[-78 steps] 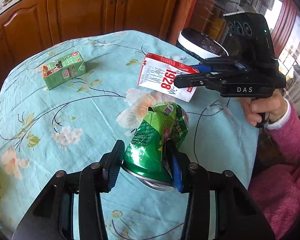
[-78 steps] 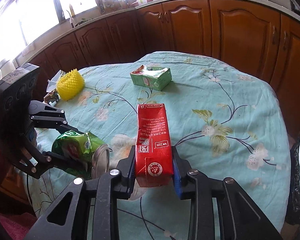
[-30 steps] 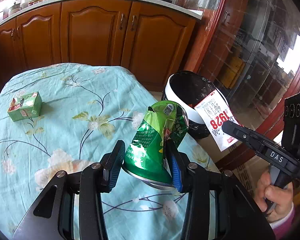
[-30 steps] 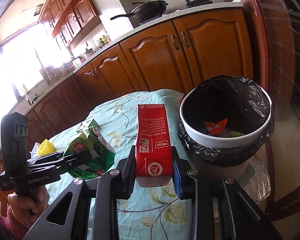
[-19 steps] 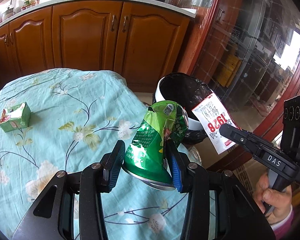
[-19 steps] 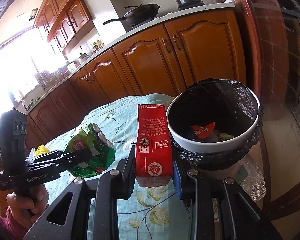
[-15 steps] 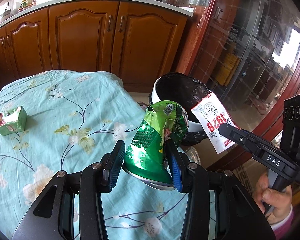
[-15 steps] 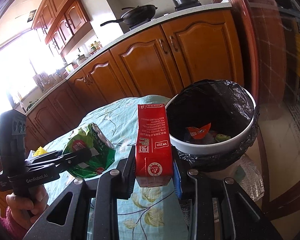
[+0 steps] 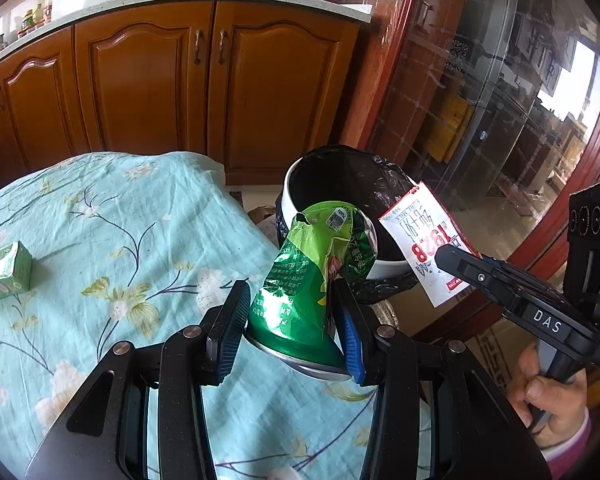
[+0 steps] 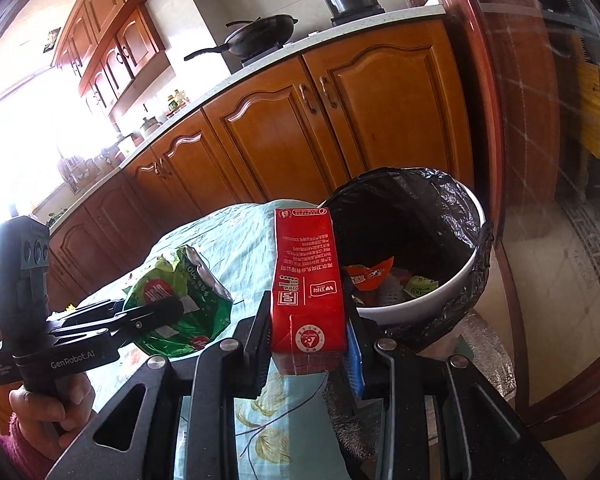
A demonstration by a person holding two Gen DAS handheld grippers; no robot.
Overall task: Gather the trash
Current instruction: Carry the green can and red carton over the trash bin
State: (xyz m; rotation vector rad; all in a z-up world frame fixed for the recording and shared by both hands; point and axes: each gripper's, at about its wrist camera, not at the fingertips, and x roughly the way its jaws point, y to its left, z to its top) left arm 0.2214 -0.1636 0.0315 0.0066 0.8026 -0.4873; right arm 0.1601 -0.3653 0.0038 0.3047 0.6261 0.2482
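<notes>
Beside the floral table (image 9: 100,216), left gripper (image 9: 292,320) clamped a green bag (image 9: 312,272); right gripper (image 10: 308,344) clamped a red carton (image 10: 306,280) near the bin (image 10: 452,288).

The lower part of the green bag (image 9: 312,280) is hidden between the pads of the left gripper (image 9: 292,320), and the bag covers part of the near rim of the bin (image 9: 300,184). The bottom of the bin is not visible from the left wrist view. In the right wrist view, the red carton (image 10: 306,280) hides the left side of the bin, and the small wrappers (image 10: 368,272) inside are too small to name. The green box (image 9: 4,272) is cut by the left edge. The small print on the carton cannot be read. Only part of each hand (image 9: 552,396) shows.
</notes>
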